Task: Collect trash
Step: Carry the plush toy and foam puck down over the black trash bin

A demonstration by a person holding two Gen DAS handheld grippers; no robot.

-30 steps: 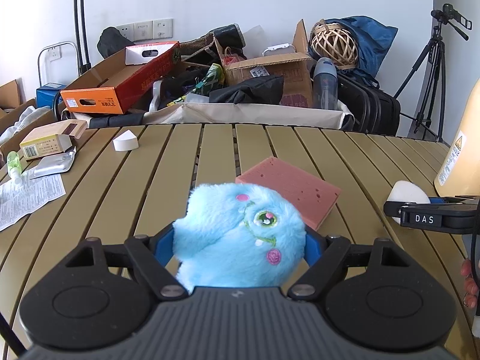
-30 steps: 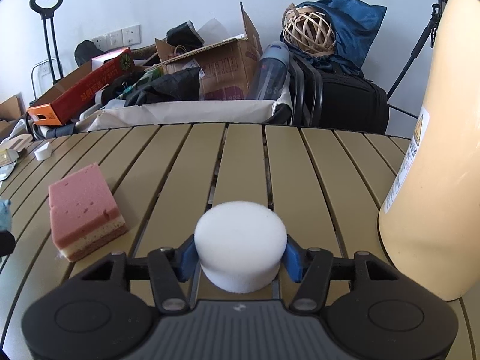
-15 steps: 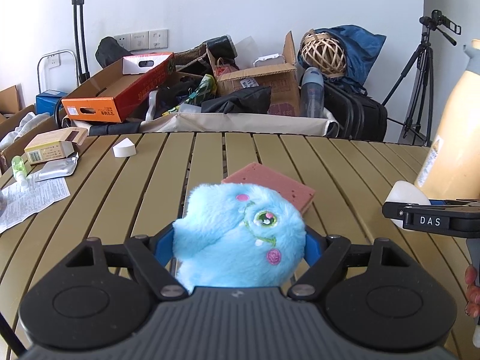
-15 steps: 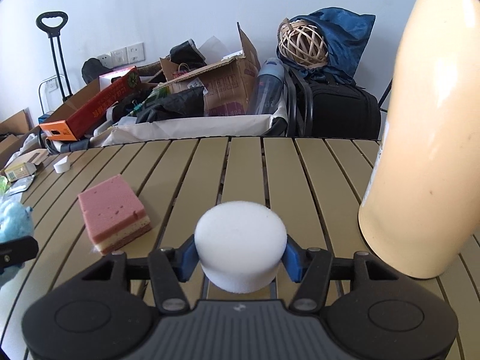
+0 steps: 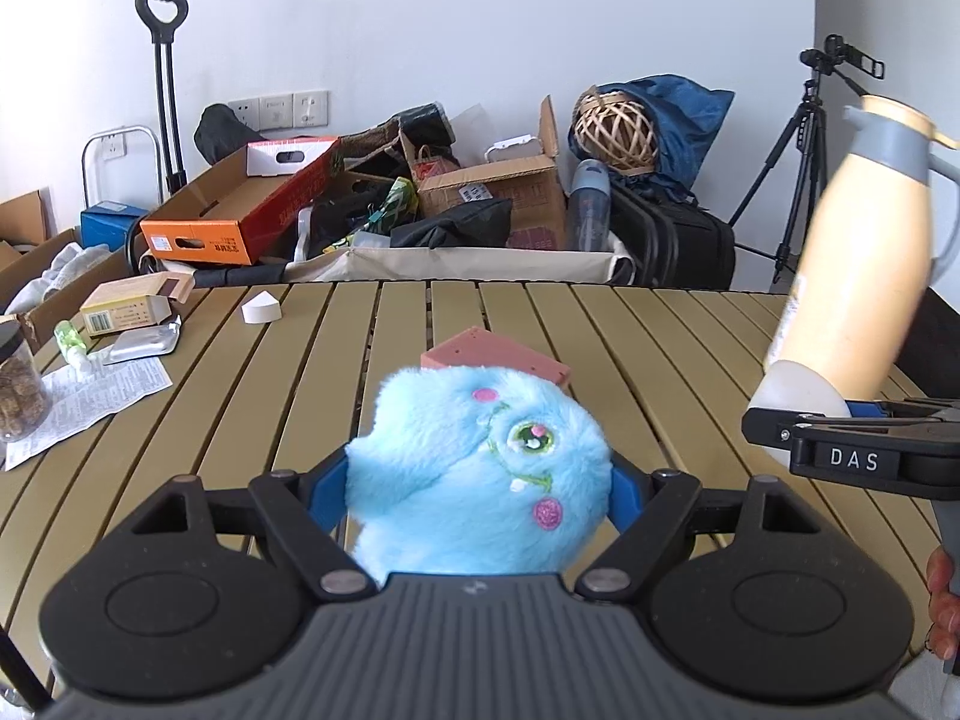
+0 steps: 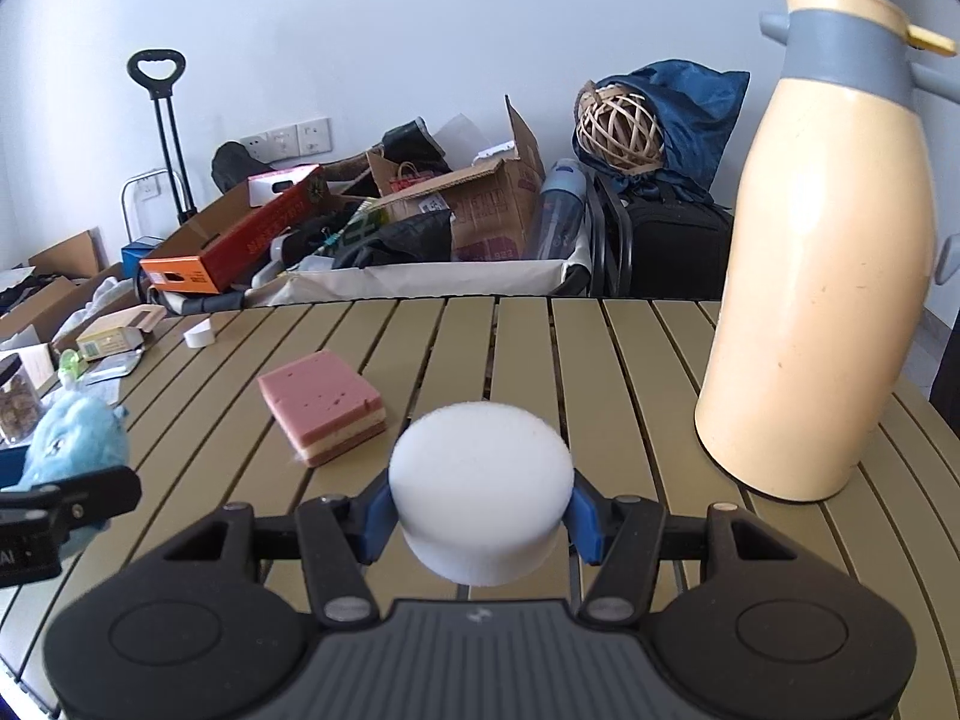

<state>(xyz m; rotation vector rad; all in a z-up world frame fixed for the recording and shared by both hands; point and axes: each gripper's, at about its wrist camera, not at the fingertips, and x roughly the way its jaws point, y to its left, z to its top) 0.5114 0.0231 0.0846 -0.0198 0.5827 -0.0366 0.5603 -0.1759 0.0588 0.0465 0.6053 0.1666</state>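
My left gripper (image 5: 477, 489) is shut on a fluffy blue plush toy (image 5: 480, 474), held above the slatted table (image 5: 240, 420). A white round foam puck (image 6: 480, 489) is clamped between the blue pads of my right gripper (image 6: 480, 513), also lifted off the table. In the left wrist view the right gripper (image 5: 780, 420) shows at the right edge with the foam puck (image 5: 801, 387). The right wrist view catches the blue plush toy (image 6: 72, 438) at its left edge. A pink layered sponge (image 6: 324, 405) lies on the slats ahead of both grippers.
A tall cream thermos jug (image 6: 816, 276) stands at the table's right. At the far left lie a small carton (image 5: 132, 303), a foil packet (image 5: 141, 345), a printed leaflet (image 5: 90, 399), a jar (image 5: 18, 384) and a white wedge (image 5: 262, 307). Boxes and bags (image 5: 420, 210) crowd behind the table.
Both grippers have pulled back and risen with their loads still held. The sponge and the jug now look farther off and more of the tabletop shows.
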